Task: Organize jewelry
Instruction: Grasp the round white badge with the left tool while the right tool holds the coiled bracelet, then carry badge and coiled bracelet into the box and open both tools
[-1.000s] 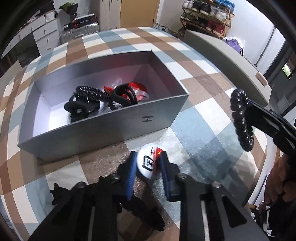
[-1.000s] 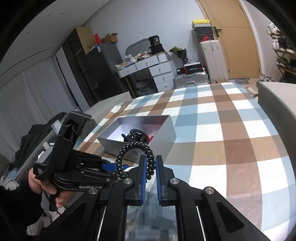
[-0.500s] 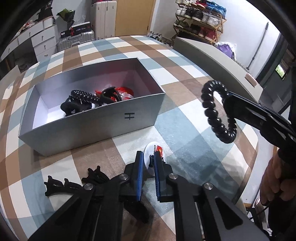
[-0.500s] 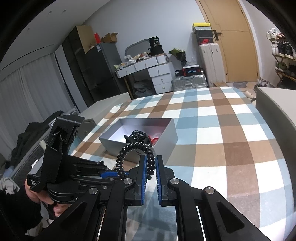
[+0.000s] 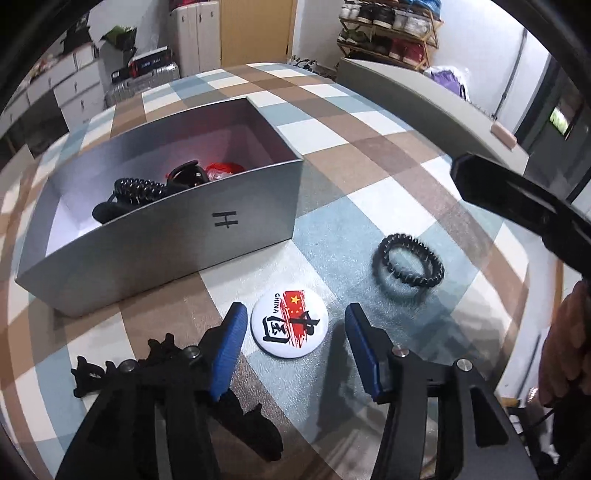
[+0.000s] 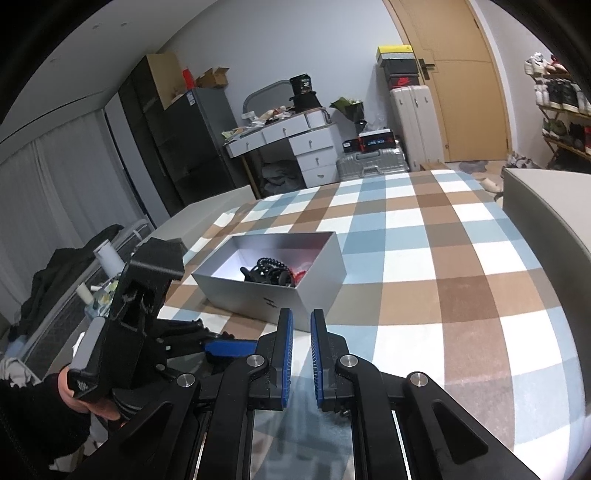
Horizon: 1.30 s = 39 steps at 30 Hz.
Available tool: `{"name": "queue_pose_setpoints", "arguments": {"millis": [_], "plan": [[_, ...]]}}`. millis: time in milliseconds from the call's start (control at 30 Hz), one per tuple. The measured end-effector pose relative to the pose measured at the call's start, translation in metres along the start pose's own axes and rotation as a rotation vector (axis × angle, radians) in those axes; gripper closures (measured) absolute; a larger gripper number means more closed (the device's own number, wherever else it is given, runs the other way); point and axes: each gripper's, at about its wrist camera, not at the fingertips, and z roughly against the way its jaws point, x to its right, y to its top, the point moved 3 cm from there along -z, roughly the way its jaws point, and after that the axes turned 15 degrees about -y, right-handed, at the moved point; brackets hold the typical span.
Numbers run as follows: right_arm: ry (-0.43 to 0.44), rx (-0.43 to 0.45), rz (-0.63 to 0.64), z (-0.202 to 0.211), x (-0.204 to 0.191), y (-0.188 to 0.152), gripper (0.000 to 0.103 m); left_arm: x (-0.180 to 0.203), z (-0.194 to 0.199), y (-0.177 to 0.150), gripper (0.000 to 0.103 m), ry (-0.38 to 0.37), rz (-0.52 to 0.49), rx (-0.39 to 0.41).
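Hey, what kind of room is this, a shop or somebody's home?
Most likely a lived-in bedroom at home: a cluttered white drawer desk, silver hard-shell suitcases by the tan wooden door, and a wooden shoe rack.

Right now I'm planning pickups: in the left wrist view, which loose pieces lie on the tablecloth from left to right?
black claw clips → China flag badge → black coil hair tie

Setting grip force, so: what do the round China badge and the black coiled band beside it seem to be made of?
The badge looks like a glossy printed pin button, probably a coated metal or plastic face: smooth sheen, crisp print. The coiled band looks like shiny springy plastic: a ribbed spiral catching highlights. Neither can be confirmed by sight.
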Motion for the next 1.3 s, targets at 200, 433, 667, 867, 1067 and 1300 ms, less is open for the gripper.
{"name": "queue_pose_setpoints", "arguments": {"millis": [200,433,667,867,1067,1300], "plan": [[-0.042,-0.037,-0.029,-0.003,0.020,-0.009,0.092,0.000,-0.001,0.000,0.066,0.026,-0.044,-0.012],[-0.117,-0.178,-0.001,-0.025,0.036,-0.039,0.092,0.002,0.003,-0.004,0.066,0.024,-0.043,-0.012],[-0.190,-0.216,0.058,-0.036,0.032,-0.045,0.087,0.003,0.020,-0.005,0.066,0.054,-0.048,0.030],[-0.259,-0.207,0.161,-0.041,0.021,-0.046,0.094,0.003,0.040,-0.001,0.066,0.131,-0.065,0.101],[-0.180,-0.115,0.126,-0.026,0.011,-0.025,0.094,-0.005,0.055,0.003,0.066,0.144,-0.053,0.147],[-0.047,-0.006,0.097,-0.022,-0.022,0.024,0.094,-0.029,0.074,0.012,0.066,0.127,0.016,0.208]]}}
